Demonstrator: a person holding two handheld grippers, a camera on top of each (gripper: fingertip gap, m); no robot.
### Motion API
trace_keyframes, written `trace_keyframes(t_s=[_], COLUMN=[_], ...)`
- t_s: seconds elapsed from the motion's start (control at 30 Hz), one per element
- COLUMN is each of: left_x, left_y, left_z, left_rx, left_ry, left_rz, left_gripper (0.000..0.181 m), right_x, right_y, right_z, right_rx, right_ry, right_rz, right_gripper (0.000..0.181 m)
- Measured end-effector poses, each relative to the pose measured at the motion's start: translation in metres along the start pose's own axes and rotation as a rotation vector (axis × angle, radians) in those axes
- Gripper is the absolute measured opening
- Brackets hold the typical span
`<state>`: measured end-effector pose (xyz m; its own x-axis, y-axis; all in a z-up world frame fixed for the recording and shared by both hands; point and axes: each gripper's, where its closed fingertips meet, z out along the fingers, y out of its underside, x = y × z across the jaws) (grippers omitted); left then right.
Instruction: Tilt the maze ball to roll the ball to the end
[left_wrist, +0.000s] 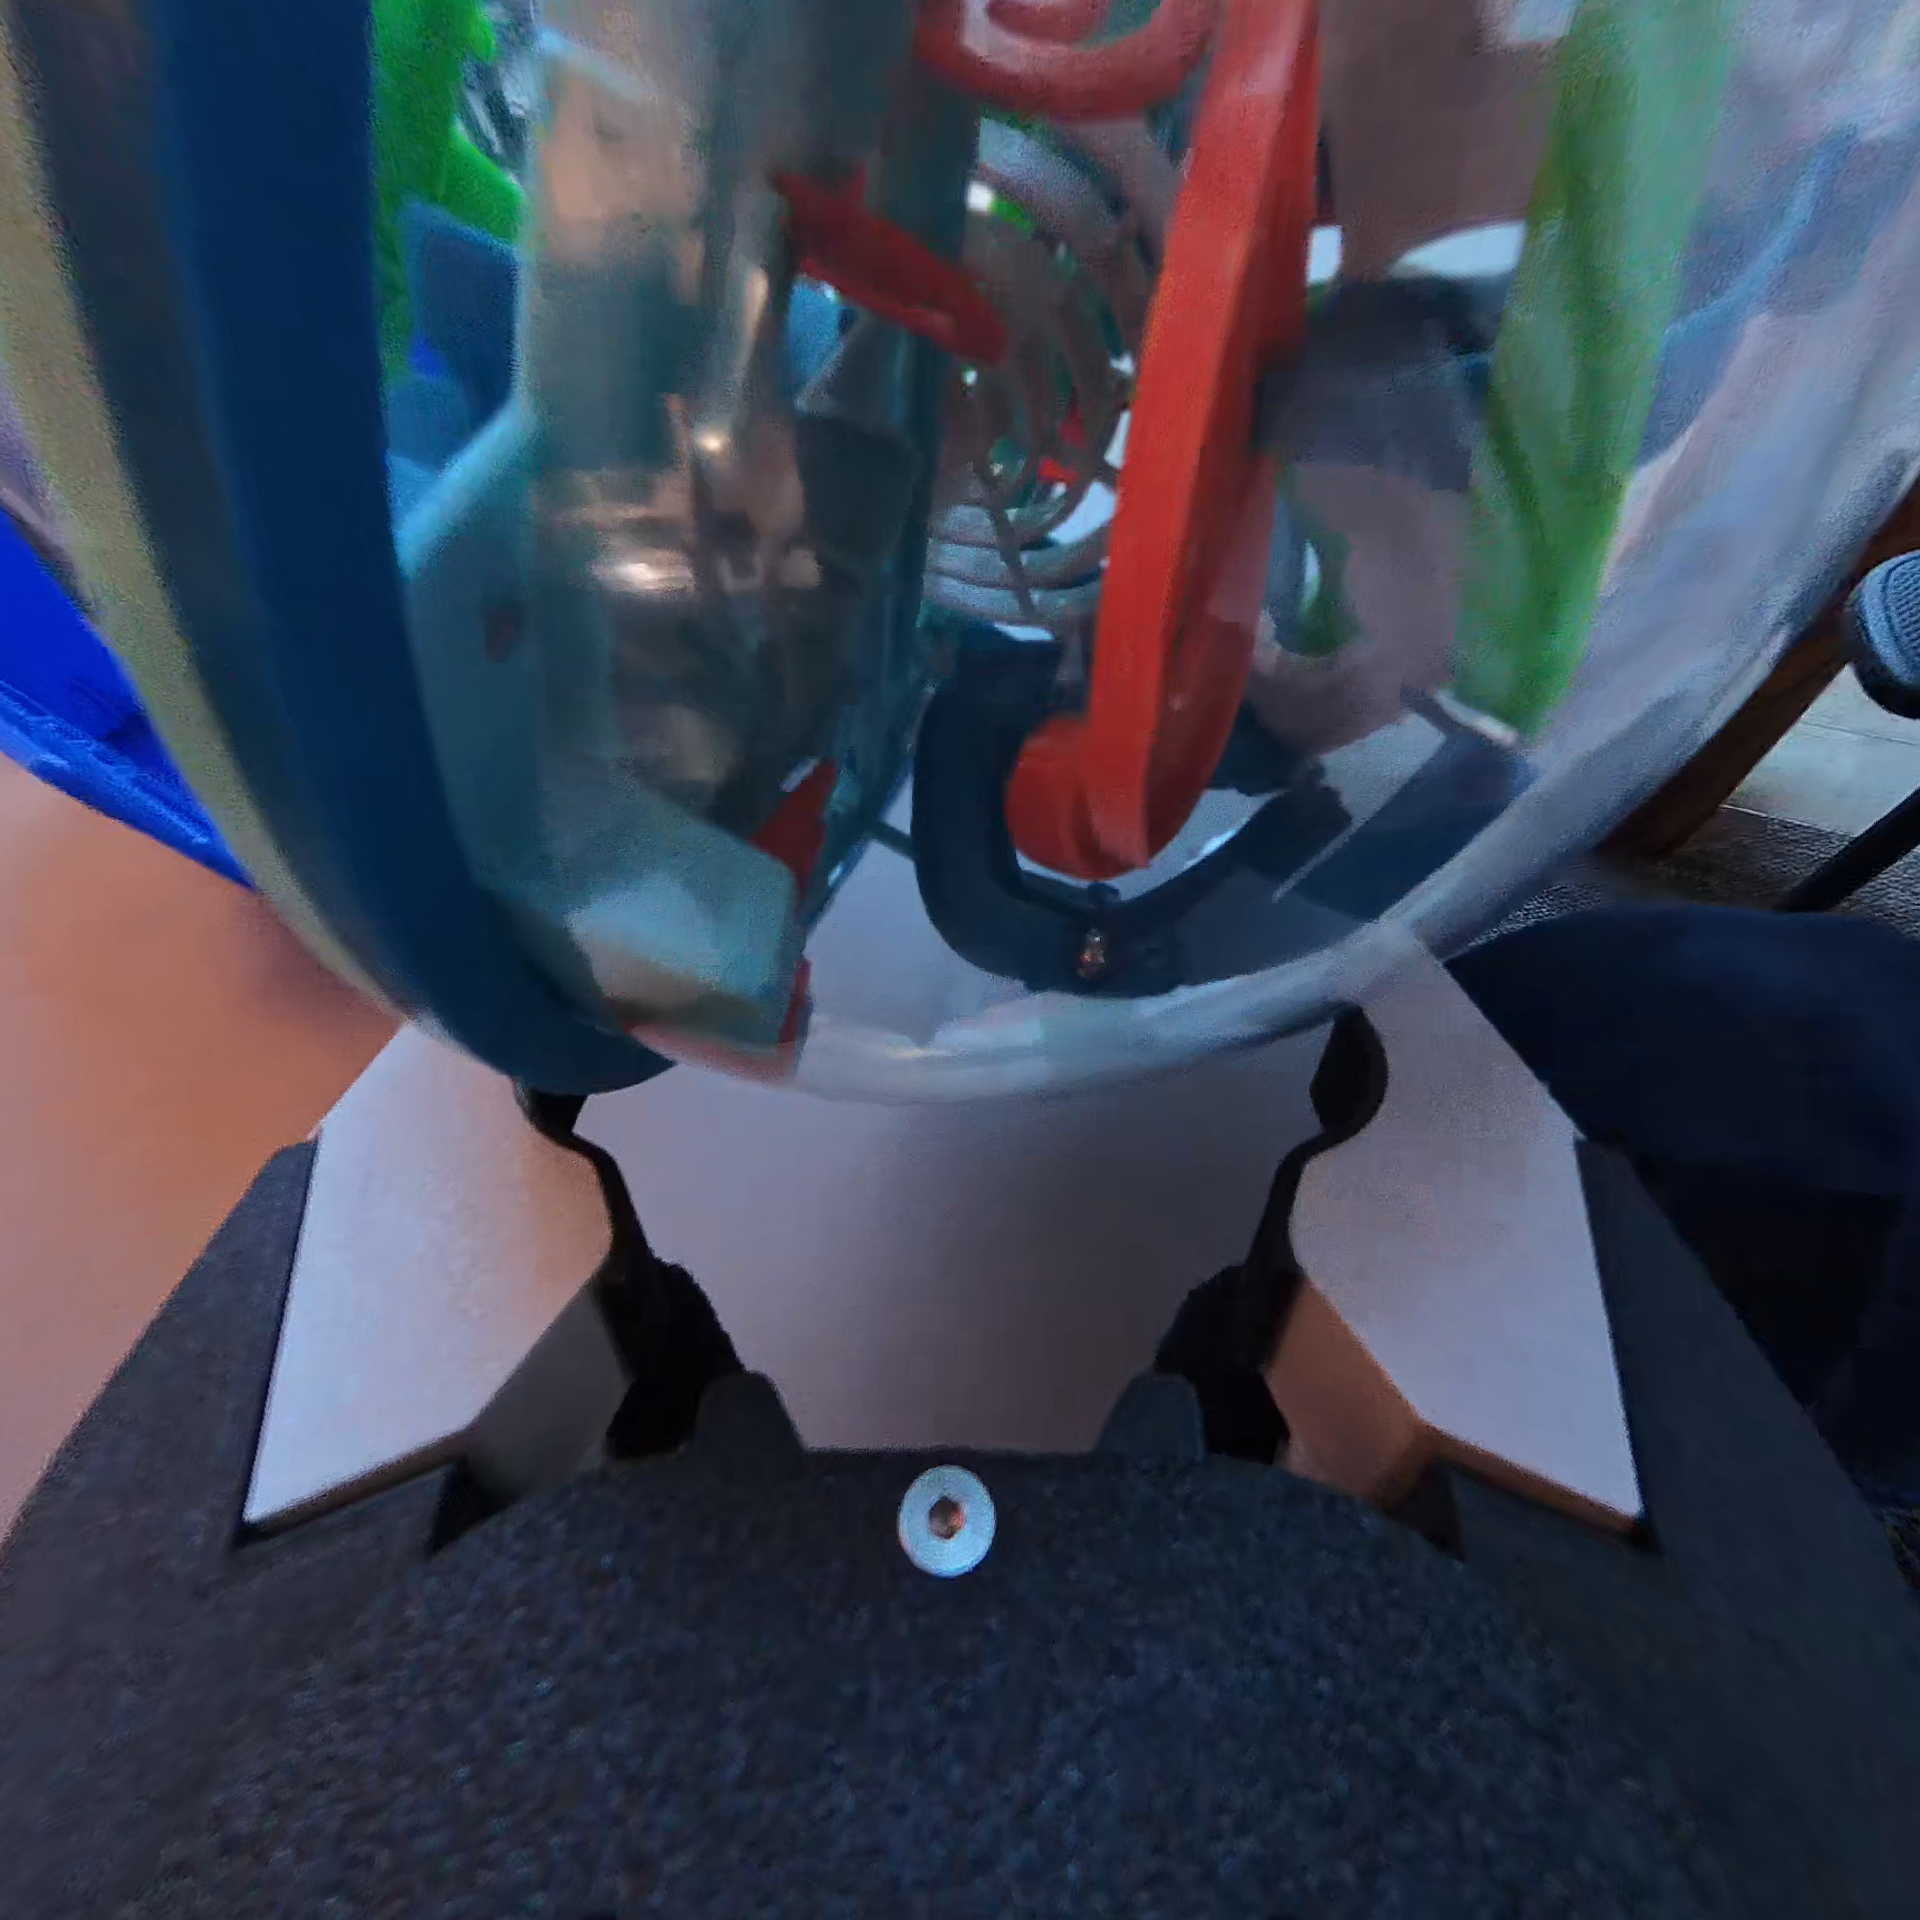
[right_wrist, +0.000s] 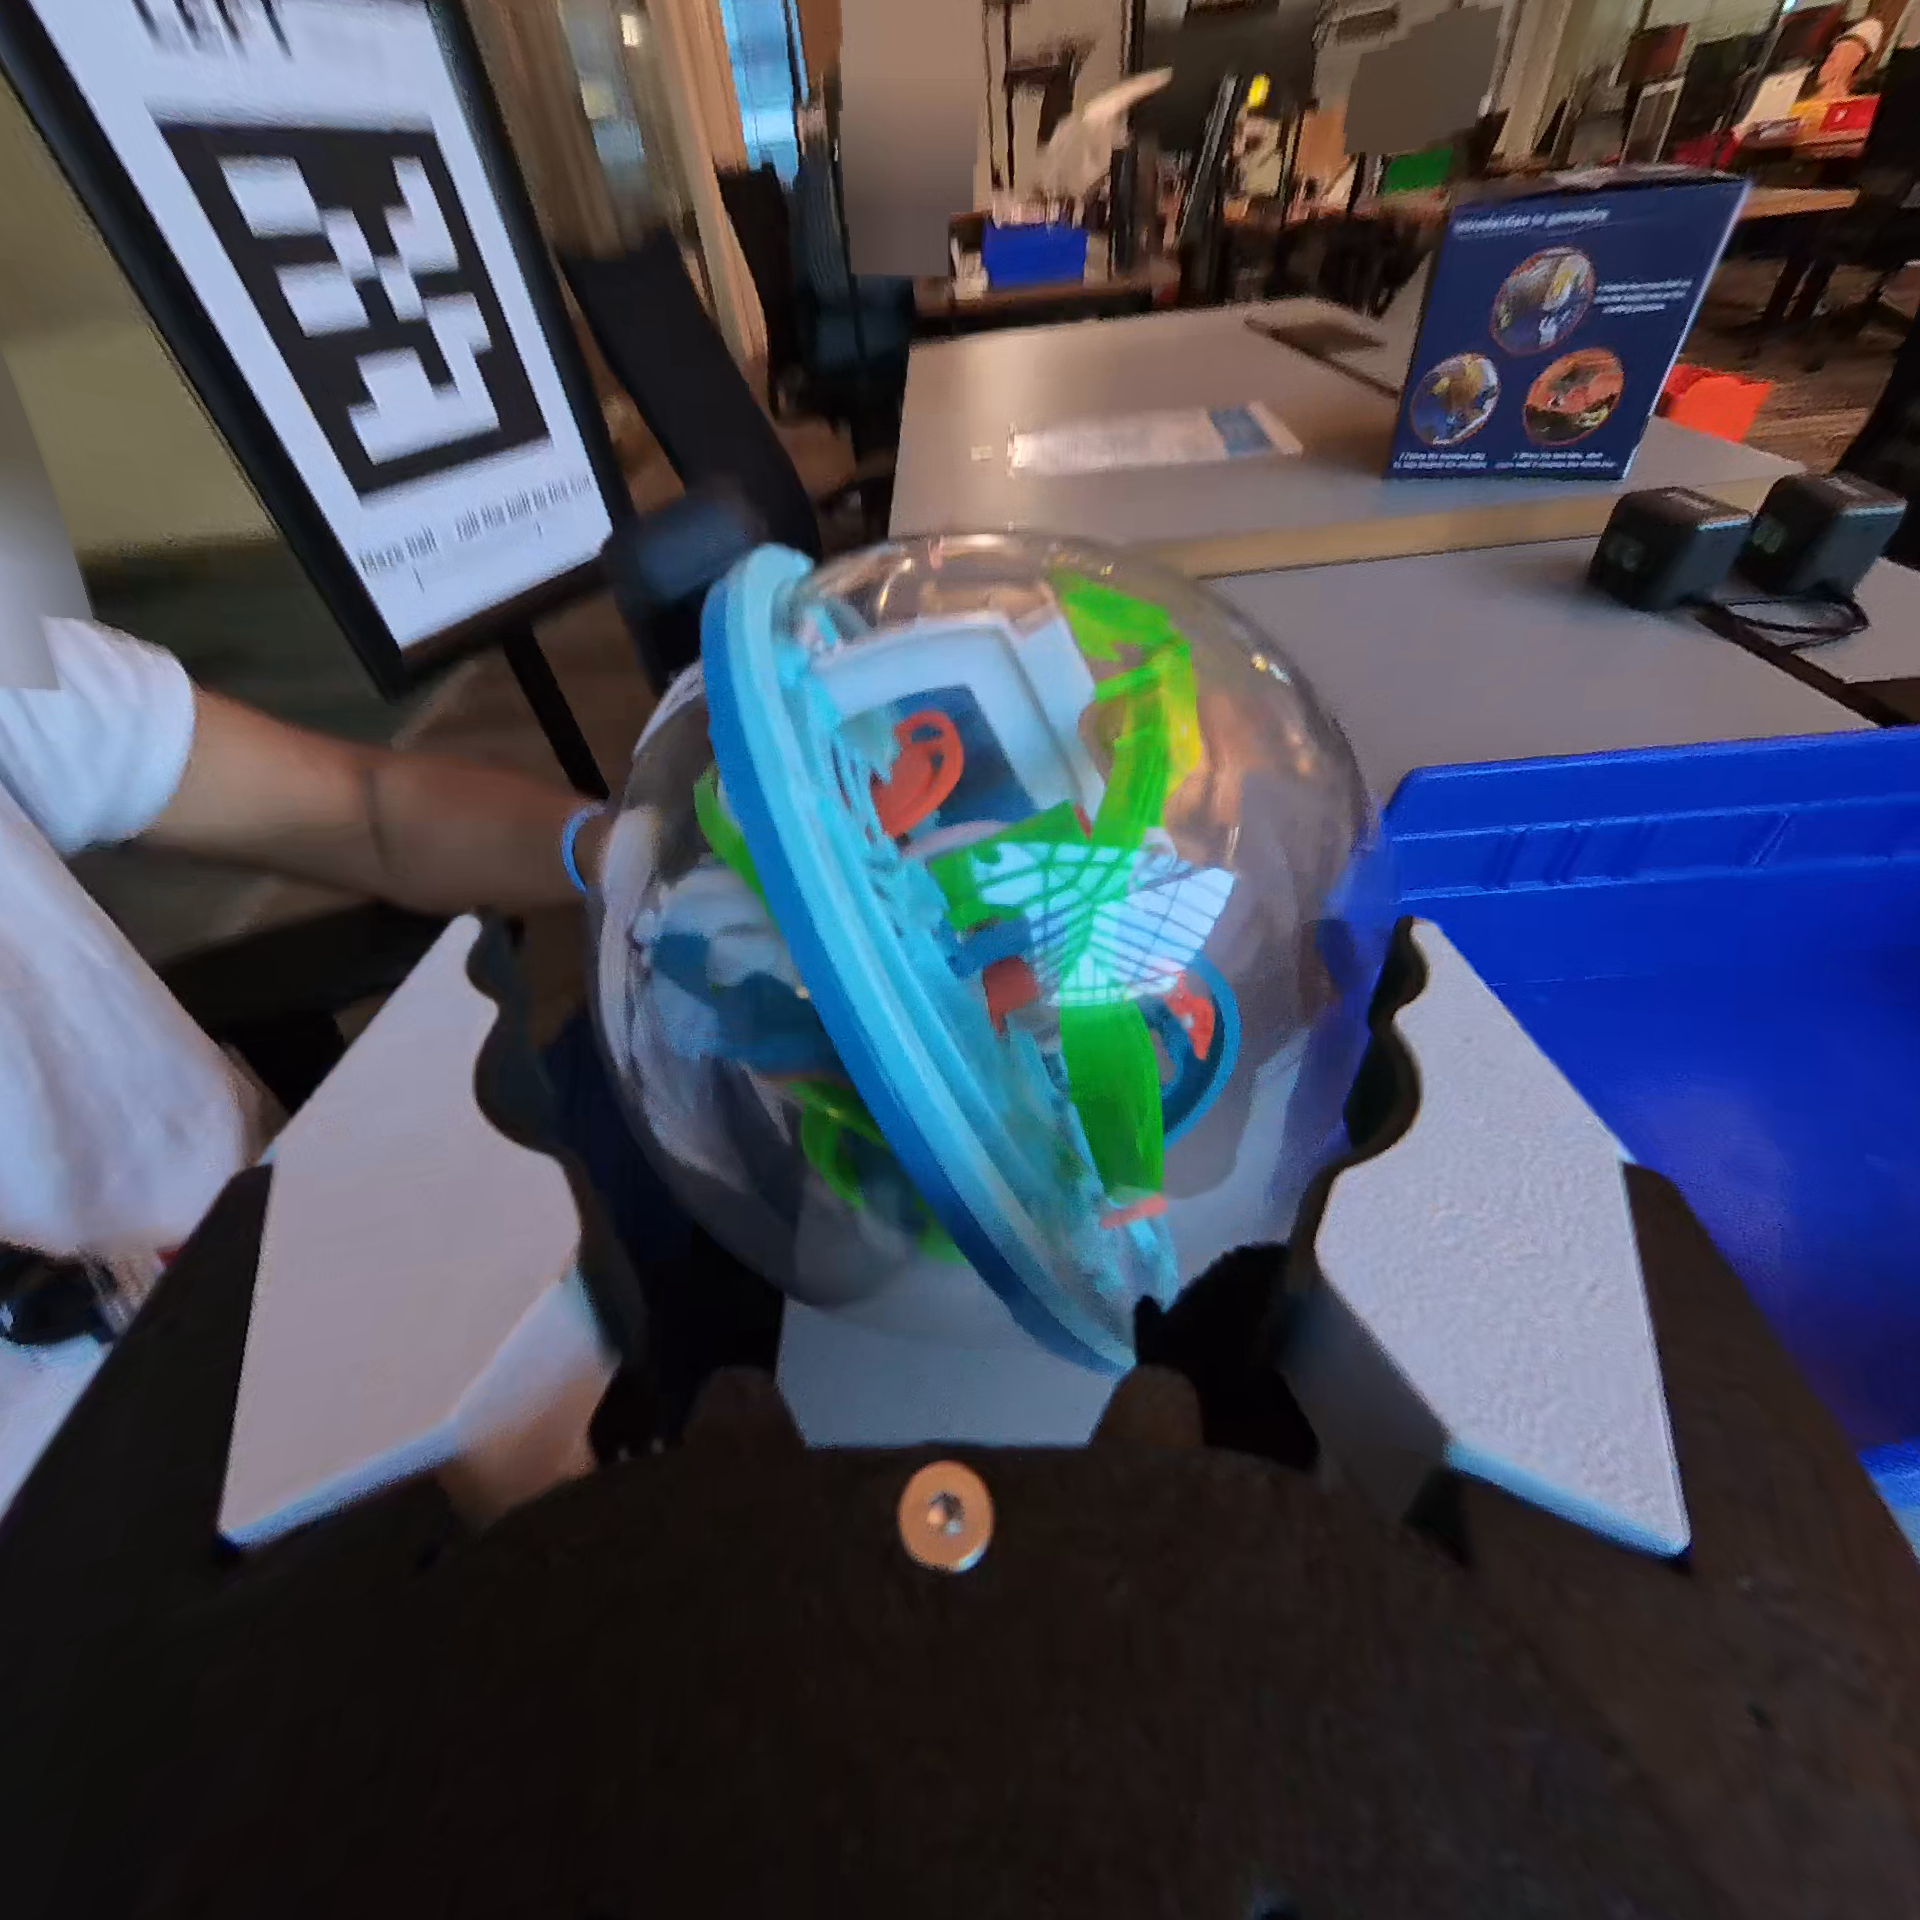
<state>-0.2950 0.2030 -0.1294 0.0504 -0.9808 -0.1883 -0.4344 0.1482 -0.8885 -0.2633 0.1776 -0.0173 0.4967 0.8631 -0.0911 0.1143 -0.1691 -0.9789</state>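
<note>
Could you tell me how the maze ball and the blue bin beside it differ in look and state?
The maze ball is a clear round shell with coloured tracks inside; the blue bin is opaque and straight-walled. The maze ball sits tilted between the right tool's fingers; the blue bin stands ungripped. Both carry blue plastic.

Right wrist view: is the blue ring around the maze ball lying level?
No. The blue ring runs steeply tilted across the clear maze ball, from upper left to lower right.
</note>
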Motion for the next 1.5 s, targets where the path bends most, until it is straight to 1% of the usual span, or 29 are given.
trace_keyframes(t_s=[0.07, 0.23, 0.3, 0.33, 0.43, 0.5, 0.53, 0.6, 0.7, 0.77, 0.9, 1.0, 1.07, 1.1, 1.33, 1.43, 1.5], left_x=[-0.001, -0.009, -0.010, -0.010, -0.010, -0.007, -0.005, 0.002, 0.020, 0.030, 0.035, 0.045, 0.048, 0.048, 0.050, 0.050, 0.050], left_y=[0.002, 0.018, 0.023, 0.022, 0.022, 0.022, 0.021, 0.018, 0.021, 0.017, 0.009, 0.013, 0.009, 0.007, 0.014, 0.012, 0.011], left_z=[0.003, 0.010, 0.014, 0.015, 0.016, 0.015, 0.014, 0.009, 0.005, 0.002, -0.003, -0.001, 0.001, 0.003, 0.008, 0.009, 0.009], left_rx=[-0.024, -0.102, -0.128, -0.130, -0.133, -0.135, -0.128, -0.102, -0.104, -0.086, -0.054, -0.088, -0.083, -0.072, -0.103, -0.091, -0.081], left_ry=[-0.023, -0.143, -0.171, -0.179, -0.189, -0.157, -0.127, -0.050, 0.122, 0.231, 0.386, 0.483, 0.487, 0.474, 0.378, 0.369, 0.379], left_rz=[0.014, 0.145, 0.176, 0.186, 0.190, 0.156, 0.123, 0.049, -0.123, -0.256, -0.444, -0.534, -0.523, -0.515, -0.376, -0.371, -0.392], left_gripper=[0.141, 0.141, 0.141, 0.141, 0.142, 0.141, 0.141, 0.143, 0.148, 0.151, 0.159, 0.156, 0.151, 0.146, 0.143, 0.142, 0.140], right_x=[0.008, 0.022, 0.028, 0.031, 0.032, 0.029, 0.027, 0.023, 0.018, 0.015, 0.010, 0.009, 0.007, 0.005, -0.009, -0.009, -0.006], right_y=[0.004, 0.015, 0.025, 0.032, 0.034, 0.032, 0.031, 0.031, 0.031, 0.031, 0.033, 0.033, 0.034, 0.033, 0.036, 0.038, 0.039], right_z=[0.001, 0.004, 0.008, 0.010, 0.011, 0.013, 0.014, 0.016, 0.019, 0.019, 0.015, 0.011, 0.009, 0.009, 0.005, 0.001, -0.001], right_rx=[0.010, 0.027, 0.001, -0.026, -0.022, -0.020, -0.026, -0.047, -0.063, -0.063, -0.049, -0.014, 0.010, 0.024, 0.048, 0.058, 0.037], right_ry=[0.025, 0.061, 0.119, 0.157, 0.187, 0.198, 0.200, 0.202, 0.202, 0.195, 0.187, 0.189, 0.190, 0.190, 0.198, 0.212, 0.227], right_rz=[0.063, 0.248, 0.249, 0.214, 0.155, 0.073, 0.018, -0.035, -0.070, -0.097, -0.132, -0.139, -0.155, -0.171, -0.339, -0.331, -0.303], right_gripper=[0.156, 0.154, 0.153, 0.153, 0.155, 0.154, 0.154, 0.154, 0.154, 0.154, 0.154, 0.154, 0.154, 0.154, 0.154, 0.154, 0.154])
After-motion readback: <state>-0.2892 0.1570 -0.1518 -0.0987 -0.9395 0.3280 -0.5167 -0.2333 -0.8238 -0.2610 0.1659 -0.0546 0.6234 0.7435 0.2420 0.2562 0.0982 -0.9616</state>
